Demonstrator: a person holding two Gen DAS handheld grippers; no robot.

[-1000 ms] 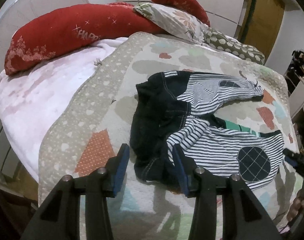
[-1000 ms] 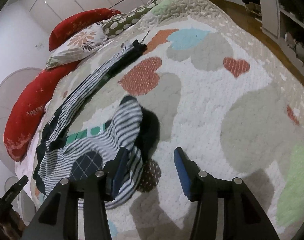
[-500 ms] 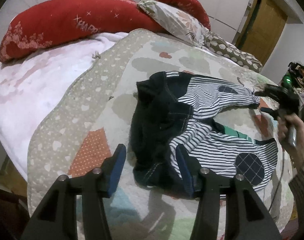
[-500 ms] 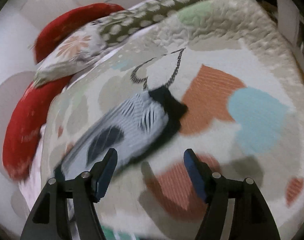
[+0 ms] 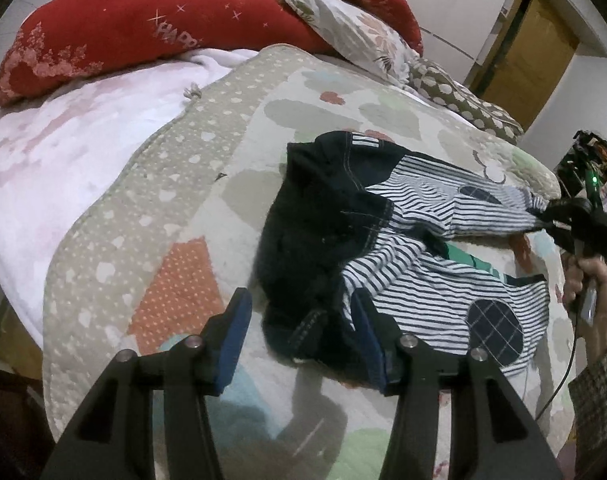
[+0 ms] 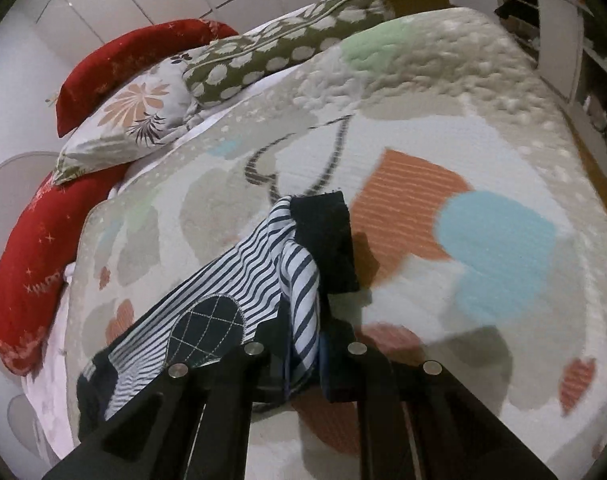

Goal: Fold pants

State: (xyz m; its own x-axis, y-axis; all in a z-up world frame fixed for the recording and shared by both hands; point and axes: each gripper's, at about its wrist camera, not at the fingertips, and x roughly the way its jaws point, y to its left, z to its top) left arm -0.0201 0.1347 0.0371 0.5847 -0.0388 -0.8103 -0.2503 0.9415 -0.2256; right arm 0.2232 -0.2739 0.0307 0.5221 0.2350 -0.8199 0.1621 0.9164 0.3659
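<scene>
I am pinching the far leg's dark cuff between my right gripper (image 6: 303, 364), jaws closed on the bunched stripes, though the exact bite is hidden. My left gripper (image 5: 299, 336) is hovering wide apart and empty over the waistband. The pants (image 5: 383, 248) are lying crumpled on the quilt (image 5: 183, 216), legs splaying toward three o'clock. Soft, light and floppy, they are best gripped at the hem and waistband edges.

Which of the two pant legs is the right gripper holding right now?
The far leg, the one lying toward the pillows: the right gripper is shut on its cuff. The near leg, with the big checked patch, lies free.
</scene>
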